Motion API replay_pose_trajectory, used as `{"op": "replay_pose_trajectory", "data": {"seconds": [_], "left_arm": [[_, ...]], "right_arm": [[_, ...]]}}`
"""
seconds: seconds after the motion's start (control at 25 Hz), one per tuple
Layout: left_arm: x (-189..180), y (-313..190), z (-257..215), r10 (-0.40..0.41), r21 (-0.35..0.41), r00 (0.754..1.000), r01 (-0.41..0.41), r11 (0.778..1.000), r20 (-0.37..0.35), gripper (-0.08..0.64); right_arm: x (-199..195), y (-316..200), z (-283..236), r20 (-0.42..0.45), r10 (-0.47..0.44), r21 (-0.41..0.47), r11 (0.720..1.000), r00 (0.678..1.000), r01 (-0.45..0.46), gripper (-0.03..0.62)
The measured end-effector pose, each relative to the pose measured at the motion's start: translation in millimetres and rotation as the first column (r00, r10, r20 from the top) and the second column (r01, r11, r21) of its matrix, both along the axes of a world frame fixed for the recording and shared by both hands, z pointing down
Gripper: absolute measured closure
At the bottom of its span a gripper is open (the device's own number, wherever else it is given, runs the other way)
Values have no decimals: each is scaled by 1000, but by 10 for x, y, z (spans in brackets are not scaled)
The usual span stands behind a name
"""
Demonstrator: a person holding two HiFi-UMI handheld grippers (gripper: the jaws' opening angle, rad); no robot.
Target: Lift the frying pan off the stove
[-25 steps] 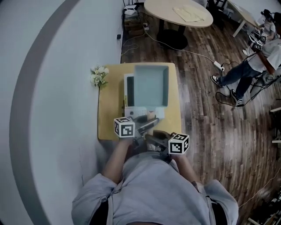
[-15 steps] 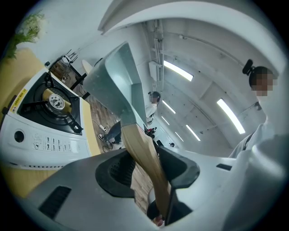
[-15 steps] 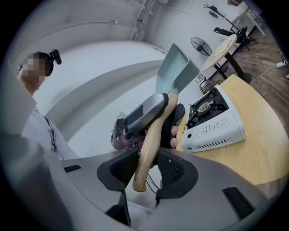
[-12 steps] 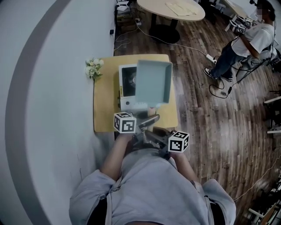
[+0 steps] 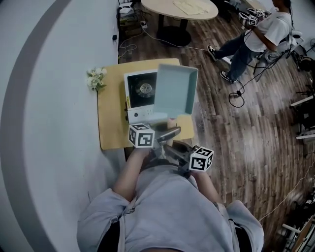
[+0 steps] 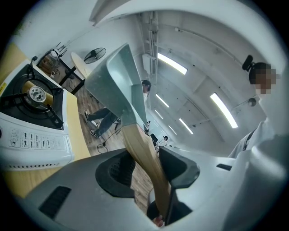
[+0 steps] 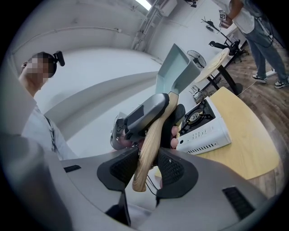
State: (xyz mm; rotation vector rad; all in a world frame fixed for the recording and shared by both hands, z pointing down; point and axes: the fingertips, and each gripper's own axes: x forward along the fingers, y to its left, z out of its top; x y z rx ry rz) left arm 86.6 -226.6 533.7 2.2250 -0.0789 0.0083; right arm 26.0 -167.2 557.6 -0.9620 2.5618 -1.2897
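A square pale-teal frying pan (image 5: 174,91) with a wooden handle (image 6: 142,158) hangs in the air, tilted, over the right side of the white one-burner gas stove (image 5: 139,96). The burner shows bare to its left. My left gripper (image 5: 165,135) is shut on the handle nearer the pan. Behind it, my right gripper (image 5: 173,150) is shut on the handle's end (image 7: 146,158). The right gripper view has the pan (image 7: 178,67) above the stove (image 7: 205,124), with the left gripper (image 7: 144,115) clamped on the handle ahead.
The stove sits on a small yellow table (image 5: 110,130) against a white wall. A bunch of white flowers (image 5: 96,78) lies at the table's far left corner. Beyond are a round table (image 5: 179,9), floor cables (image 5: 236,93) and a person (image 5: 256,29).
The pan has shifted right, away from over the stove, and the burner it hid a second ago now shows. Both grippers keep their hold on the handle.
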Motion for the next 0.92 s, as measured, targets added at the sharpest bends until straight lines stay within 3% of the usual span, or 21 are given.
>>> {"op": "replay_pose_trajectory", "data": {"seconds": [0.92], "left_arm": [[85,59,-25,-9,10,1000,9,1000,-5,399]], "right_arm": [[93,63,-15,-10,-12,15,1000,1000,12,463]]}}
